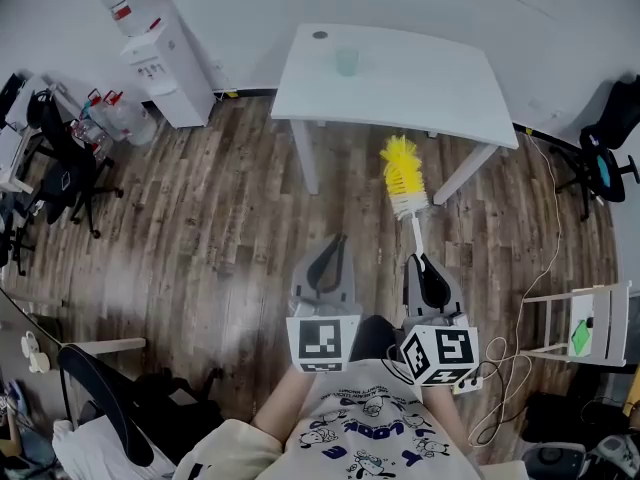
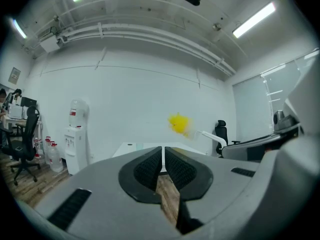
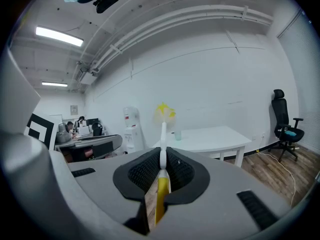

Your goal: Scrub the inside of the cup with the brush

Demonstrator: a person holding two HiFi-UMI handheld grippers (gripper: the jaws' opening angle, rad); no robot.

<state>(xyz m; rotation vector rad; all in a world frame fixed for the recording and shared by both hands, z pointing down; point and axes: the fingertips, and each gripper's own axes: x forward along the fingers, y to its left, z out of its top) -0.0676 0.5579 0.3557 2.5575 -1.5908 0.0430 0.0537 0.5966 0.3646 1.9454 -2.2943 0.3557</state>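
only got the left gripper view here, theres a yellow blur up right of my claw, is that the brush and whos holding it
Observer: Yes, that is the brush. The right claw is shut on its white handle, with the yellow bristles pointing ahead.
Operator: ok wheres the cup
Observer: The cup stands upright on the white table, toward its far side. It is ahead of both claws and neither touches it.
Operator: am i at the table yet
Observer: No. The head view shows the left claw over the wood floor, short of the table's near edge.

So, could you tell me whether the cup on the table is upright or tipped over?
Upright: the cup stands on its base on the white table, open end up.
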